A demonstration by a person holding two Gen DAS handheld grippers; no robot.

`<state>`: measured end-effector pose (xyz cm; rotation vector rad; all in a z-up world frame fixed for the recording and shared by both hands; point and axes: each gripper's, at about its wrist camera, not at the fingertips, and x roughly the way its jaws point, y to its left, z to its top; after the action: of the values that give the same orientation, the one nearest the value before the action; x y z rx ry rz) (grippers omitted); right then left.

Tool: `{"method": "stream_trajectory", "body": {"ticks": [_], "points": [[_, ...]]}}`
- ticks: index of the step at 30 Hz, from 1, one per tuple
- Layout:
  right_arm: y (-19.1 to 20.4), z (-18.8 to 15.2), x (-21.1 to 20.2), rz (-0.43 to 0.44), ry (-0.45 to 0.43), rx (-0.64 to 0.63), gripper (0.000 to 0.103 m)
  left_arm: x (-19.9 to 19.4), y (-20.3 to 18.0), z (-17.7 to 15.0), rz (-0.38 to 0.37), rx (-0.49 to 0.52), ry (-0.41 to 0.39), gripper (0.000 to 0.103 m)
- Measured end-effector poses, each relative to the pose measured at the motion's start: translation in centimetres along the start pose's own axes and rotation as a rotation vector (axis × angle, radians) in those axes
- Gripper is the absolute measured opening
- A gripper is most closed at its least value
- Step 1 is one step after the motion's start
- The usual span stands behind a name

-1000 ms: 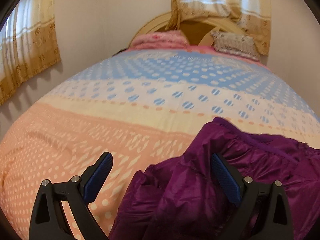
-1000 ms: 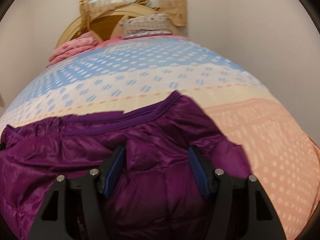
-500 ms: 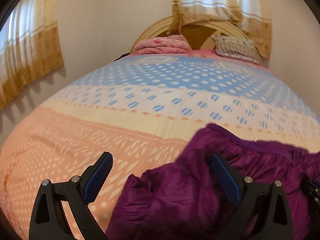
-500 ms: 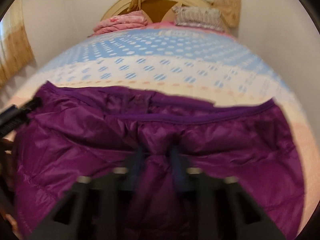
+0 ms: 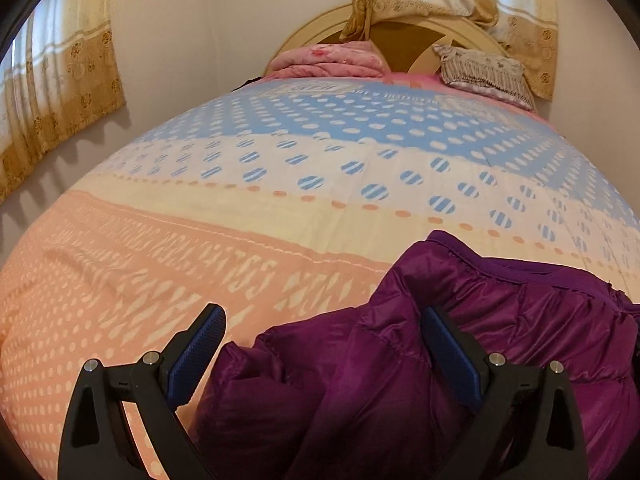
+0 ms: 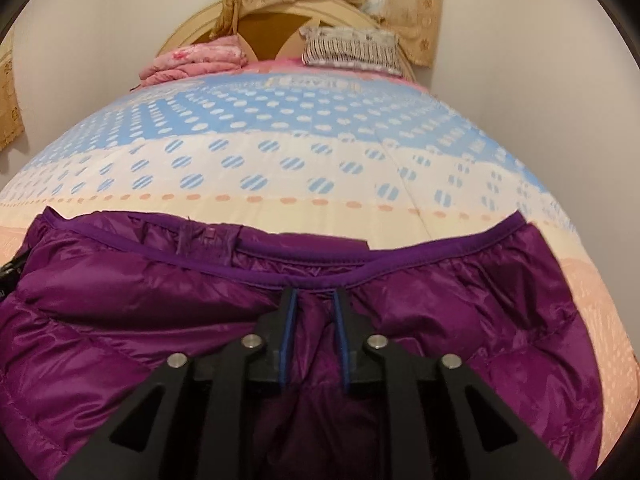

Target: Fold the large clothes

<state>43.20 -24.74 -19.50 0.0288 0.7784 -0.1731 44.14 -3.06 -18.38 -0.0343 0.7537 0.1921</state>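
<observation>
A shiny purple padded jacket [image 6: 120, 300] lies spread on the bed's dotted cover [image 6: 280, 160], its trimmed edge facing the headboard. My right gripper [image 6: 314, 294] sits at the middle of that edge with a narrow fold of the fabric pinched between its blue pads; its jaws are opening slightly. In the left wrist view the jacket [image 5: 500, 320] bunches at the lower right. My left gripper [image 5: 323, 314] stands wide open over the jacket's left end, one finger above the cover, the other above the fabric.
A folded pink blanket [image 5: 328, 60] and a striped pillow [image 5: 484, 70] lie by the curved headboard [image 5: 400, 20]. Yellow curtains [image 5: 52, 80] hang on the left wall and behind the bed. Walls close in on both sides of the bed.
My right gripper went from wide open to nearly shut on a fold of the jacket and shifted left along the jacket's edge. My left gripper drifted a little and stayed open.
</observation>
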Motion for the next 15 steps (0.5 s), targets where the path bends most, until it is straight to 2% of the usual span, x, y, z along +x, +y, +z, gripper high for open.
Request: {"method": "stream_trajectory", "body": {"ticks": [2,5,7,8,11,13,15], "points": [[-0.2,-0.1,-1.7,0.011,-0.019,0.035,0.025,-1.3,0.2,0.1,0.005,0.003,0.001,0.099],[0.3,0.4,-4.8,0.054,-0.094,0.054,0.035,-5.3,0.1,0.2,-0.101,-0.021,-0.109,0.099],[1.4,0.7,-5.3,0.080,-0.098,0.048,0.046,-6.6,-1.6,0.3,-0.116,0.033,-0.149,0.099],[2.1,0.7,-5.0,0.101,-0.081,0.048,0.048,-6.5,-2.3,0.4,-0.110,0.059,-0.150,0.099],[3.8,0.0,-2.9,0.076,-0.040,-0.005,0.049,-4.4,-4.2,-0.1,-0.049,0.113,-0.107,0.099],[3.7,-0.7,-1.1,0.083,0.002,0.003,0.049,-2.2,-4.3,-0.5,-0.063,0.105,-0.029,0.099],[3.4,-0.9,-0.8,0.086,-0.007,0.019,0.049,-0.9,-3.9,-0.5,-0.098,0.074,0.022,0.099]]}}
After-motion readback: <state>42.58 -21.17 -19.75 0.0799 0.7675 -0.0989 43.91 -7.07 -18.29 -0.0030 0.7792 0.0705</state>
